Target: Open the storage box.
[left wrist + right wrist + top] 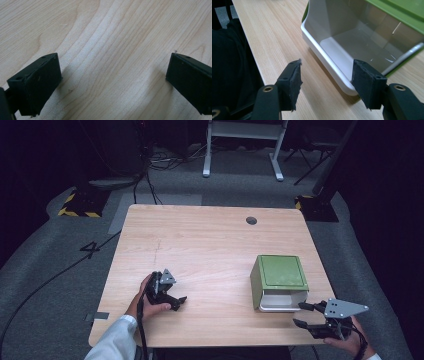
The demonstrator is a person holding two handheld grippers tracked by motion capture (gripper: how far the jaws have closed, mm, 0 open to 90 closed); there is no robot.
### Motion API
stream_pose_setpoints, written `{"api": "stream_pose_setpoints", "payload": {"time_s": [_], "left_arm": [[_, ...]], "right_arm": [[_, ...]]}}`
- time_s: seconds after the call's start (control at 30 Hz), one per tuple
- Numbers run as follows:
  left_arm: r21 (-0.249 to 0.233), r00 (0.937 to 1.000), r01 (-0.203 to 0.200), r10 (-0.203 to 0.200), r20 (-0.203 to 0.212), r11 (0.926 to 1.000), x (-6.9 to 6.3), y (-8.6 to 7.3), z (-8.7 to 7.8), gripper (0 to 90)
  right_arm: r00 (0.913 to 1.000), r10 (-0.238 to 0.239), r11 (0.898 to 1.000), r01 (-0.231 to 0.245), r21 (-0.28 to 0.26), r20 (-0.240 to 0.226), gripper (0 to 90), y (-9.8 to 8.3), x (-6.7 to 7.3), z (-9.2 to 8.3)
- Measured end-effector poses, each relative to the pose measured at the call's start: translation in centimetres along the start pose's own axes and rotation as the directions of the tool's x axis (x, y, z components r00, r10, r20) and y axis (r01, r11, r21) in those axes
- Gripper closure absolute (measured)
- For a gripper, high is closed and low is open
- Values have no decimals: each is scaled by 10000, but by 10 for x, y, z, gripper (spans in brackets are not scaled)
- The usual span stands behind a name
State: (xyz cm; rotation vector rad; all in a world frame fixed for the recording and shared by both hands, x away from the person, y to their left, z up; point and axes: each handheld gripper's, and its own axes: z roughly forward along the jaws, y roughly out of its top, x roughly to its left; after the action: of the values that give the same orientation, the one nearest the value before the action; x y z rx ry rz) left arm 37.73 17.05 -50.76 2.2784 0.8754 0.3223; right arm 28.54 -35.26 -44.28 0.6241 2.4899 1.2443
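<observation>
A green box (pixel 280 270) lies on its side at the right of the wooden table (pixel 200 240), with a white inner bin (pixel 280 301) whose mouth faces the front edge. My right gripper (pixel 299 314) is held just in front of that mouth at the table's front right. In the right gripper view the right gripper (pixel 325 80) is open, the white bin (pixel 342 47) is empty, and its rim passes close by the right pad without being pressed. My left gripper (pixel 179 303) rests at the front left, and the left gripper (pixel 113 82) stands open over bare wood.
A round cable hole (pixel 251 220) sits near the table's far edge. A thin metal rod (pixel 404 57) runs along the bin's side under the green shell (pixel 402 10). The person's dark clothing (pixel 232 62) lies beyond the front edge. Cables and a white desk frame (pixel 245 145) stand on the floor behind.
</observation>
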Motion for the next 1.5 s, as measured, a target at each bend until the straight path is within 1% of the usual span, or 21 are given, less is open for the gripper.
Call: {"api": "stream_pose_setpoints", "payload": {"time_s": [0.13,0.27,0.43,0.5,0.6,0.77,0.9,0.97,1.27,1.5], "left_arm": [[-3,10000,11,-11,-6,10000,0,0,0,1],[7,10000,9,-9,-11,10000,0,0,0,1],[-3,10000,11,-11,-1,10000,0,0,0,1],[-6,10000,15,-15,-4,10000,0,0,0,2],[-4,10000,11,-11,-4,10000,0,0,0,1],[-5,10000,11,-11,-3,10000,0,0,0,1],[6,10000,7,-7,-10,10000,0,0,0,2],[-5,10000,12,-12,-4,10000,0,0,0,1],[-4,10000,9,-9,-3,10000,0,0,0,1],[-4,10000,10,-10,-5,10000,0,0,0,1]], "right_arm": [[9999,58,9999,-56,138,-125,422,2,-1,6],[9995,129,9993,-118,358,-290,454,5,-3,16],[9996,147,9981,-132,605,-248,490,6,-5,25],[9994,187,9979,-169,619,-288,496,7,-6,27],[9995,112,9974,-92,719,-280,505,7,-6,31],[9995,127,9965,-104,827,-278,544,6,-8,35],[9993,127,9960,-95,894,-352,595,3,-10,35],[9991,97,9962,-61,874,-411,605,2,-9,34],[9983,-27,9965,75,832,-574,635,-3,-4,27],[9980,-80,9968,129,786,-622,639,-7,1,22]]}}
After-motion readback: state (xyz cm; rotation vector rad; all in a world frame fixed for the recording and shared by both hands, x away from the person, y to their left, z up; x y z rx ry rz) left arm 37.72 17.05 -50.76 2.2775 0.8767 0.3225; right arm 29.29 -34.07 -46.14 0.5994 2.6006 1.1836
